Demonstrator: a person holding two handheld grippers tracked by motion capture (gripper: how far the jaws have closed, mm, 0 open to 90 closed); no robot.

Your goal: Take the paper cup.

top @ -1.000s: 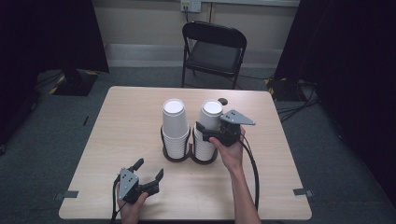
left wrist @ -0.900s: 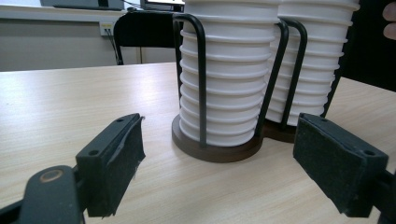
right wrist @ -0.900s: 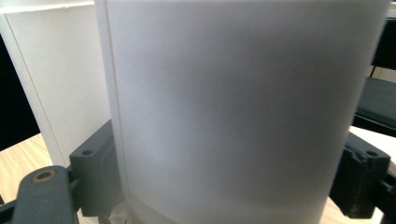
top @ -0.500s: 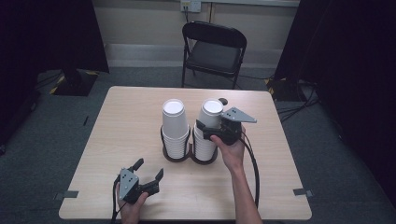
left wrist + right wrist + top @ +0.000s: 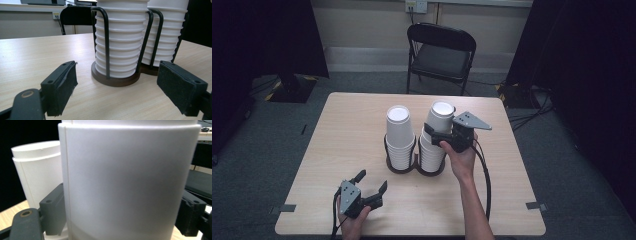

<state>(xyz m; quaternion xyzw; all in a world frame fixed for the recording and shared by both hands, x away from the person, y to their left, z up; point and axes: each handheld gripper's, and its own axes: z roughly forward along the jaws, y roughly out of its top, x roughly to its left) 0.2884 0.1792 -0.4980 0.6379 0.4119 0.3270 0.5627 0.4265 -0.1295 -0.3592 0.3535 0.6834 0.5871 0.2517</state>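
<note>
A: Why is the right tool point(image 5: 437, 136) held so high against the right stack of cups point(image 5: 435, 140)?

B: The top cup point(image 5: 130, 180) of that stack is closed on from both sides, a jaw being seen against each flank in the right gripper view. A high grip is probably chosen so that one cup alone can be drawn off, the rest being kept down in the wire holder point(image 5: 414, 162). The top cup is seen tilted a little in the high view.

A: And the left tool point(image 5: 371, 187)?

B: It is held low, near the front edge of the counter point(image 5: 337, 130), with its jaws spread wide and nothing between them. It is aimed at the holder's dark base point(image 5: 115, 80), perhaps so that the holder can be steadied, though that is only a judgement.

A: What is found nearby?

B: The left stack of cups point(image 5: 400, 137) stands just beside the right one, in the other ring of the same holder. A black folding chair point(image 5: 440, 52) is set beyond the far edge of the counter, well apart from the cups.

A: Is anything in the way?

B: The holder's upright wires point(image 5: 107, 42) hem in the lower cups, so a straight upward pull is called for. The neighbouring stack is close enough to be knocked by a sideways move.
</note>
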